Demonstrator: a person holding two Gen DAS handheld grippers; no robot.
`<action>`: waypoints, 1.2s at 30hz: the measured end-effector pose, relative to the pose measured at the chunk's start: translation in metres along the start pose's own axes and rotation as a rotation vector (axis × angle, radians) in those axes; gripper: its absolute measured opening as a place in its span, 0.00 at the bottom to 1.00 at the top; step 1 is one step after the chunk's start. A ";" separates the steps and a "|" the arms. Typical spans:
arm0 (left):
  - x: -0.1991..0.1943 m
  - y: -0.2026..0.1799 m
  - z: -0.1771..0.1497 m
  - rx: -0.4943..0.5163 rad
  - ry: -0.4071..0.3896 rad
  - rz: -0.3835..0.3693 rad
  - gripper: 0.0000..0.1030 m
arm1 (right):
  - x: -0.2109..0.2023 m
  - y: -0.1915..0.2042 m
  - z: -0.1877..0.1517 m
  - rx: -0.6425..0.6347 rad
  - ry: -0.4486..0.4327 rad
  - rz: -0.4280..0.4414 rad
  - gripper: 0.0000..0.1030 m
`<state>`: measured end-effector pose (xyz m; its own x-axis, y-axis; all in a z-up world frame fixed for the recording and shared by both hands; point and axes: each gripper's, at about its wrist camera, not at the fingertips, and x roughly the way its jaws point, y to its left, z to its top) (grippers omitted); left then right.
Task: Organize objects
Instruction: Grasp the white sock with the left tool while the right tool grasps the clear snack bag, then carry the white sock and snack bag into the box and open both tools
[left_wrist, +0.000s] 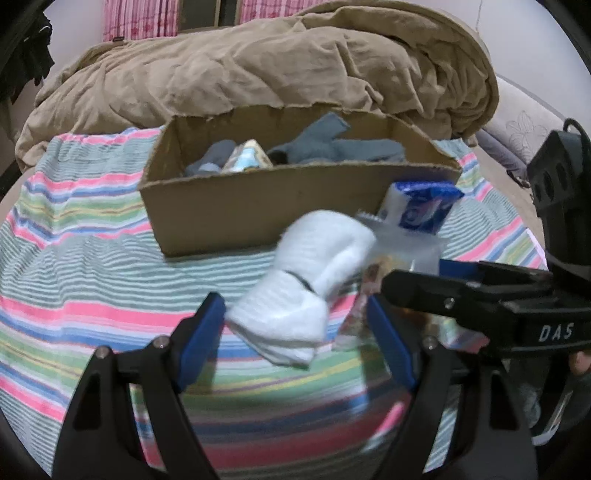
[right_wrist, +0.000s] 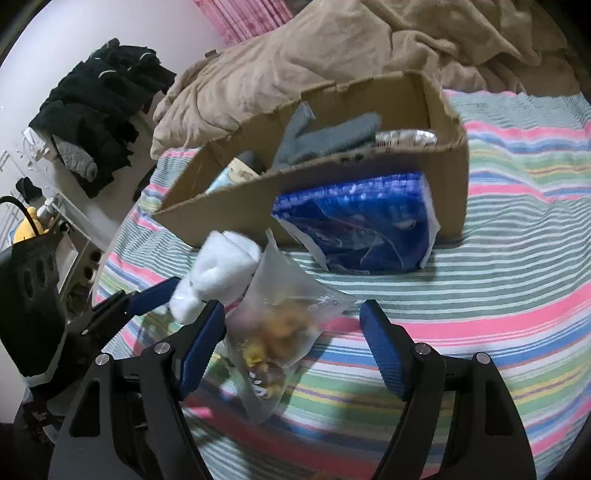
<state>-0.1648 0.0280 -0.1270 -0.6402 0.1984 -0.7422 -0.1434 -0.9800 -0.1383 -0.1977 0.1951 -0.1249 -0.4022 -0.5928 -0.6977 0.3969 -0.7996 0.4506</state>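
A rolled white sock bundle (left_wrist: 306, 284) lies on the striped bedspread (left_wrist: 92, 258) between the fingers of my open left gripper (left_wrist: 295, 321); it also shows in the right wrist view (right_wrist: 218, 273). A clear plastic bag of small trinkets (right_wrist: 273, 332) lies between the fingers of my open right gripper (right_wrist: 291, 325). A blue tissue pack (right_wrist: 358, 225) leans against the front of an open cardboard box (left_wrist: 258, 206). The box (right_wrist: 447, 147) holds grey socks (left_wrist: 332, 144) and a small packet (left_wrist: 247, 157).
A crumpled tan blanket (left_wrist: 258, 62) is heaped behind the box. Black clothes (right_wrist: 99, 107) hang at the left beyond the bed edge. My right gripper's body (left_wrist: 498, 299) crosses the left wrist view at the right.
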 end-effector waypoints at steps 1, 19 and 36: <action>0.001 0.001 -0.001 -0.004 -0.003 -0.003 0.77 | 0.001 -0.001 -0.001 0.004 -0.001 0.005 0.76; -0.015 -0.007 0.000 0.003 -0.031 0.008 0.42 | -0.034 -0.019 -0.015 0.048 -0.050 0.036 0.50; -0.068 0.008 0.008 -0.094 -0.076 -0.034 0.42 | -0.081 0.005 -0.010 0.029 -0.130 0.019 0.49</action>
<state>-0.1284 0.0069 -0.0719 -0.6919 0.2292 -0.6846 -0.0969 -0.9692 -0.2265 -0.1552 0.2405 -0.0714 -0.4996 -0.6134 -0.6116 0.3819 -0.7897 0.4801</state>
